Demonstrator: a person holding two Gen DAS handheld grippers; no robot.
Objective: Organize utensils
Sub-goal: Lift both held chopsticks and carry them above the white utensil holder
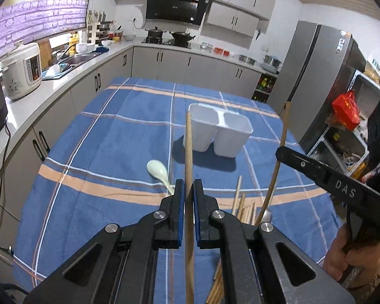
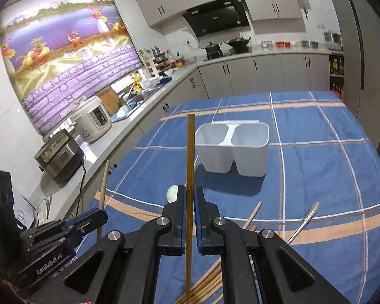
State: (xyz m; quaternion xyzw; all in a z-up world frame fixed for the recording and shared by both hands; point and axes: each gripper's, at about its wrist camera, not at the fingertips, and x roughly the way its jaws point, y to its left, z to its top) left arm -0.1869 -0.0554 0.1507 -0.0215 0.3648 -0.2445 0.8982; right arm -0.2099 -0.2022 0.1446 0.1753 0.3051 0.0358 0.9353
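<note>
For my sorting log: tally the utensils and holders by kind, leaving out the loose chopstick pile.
Thin wooden chopsticks, held: 2
Pale green plastic spoon: 1
Silver metal utensil: 1
White two-compartment plastic holder: 1
Total: 5

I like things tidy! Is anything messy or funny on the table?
Yes. Chopsticks lie in a loose pile on the cloth, with a pale spoon and a metal spoon lying apart. The white holder looks empty. Each hand-held gripper, left and right, pinches one chopstick.
</note>
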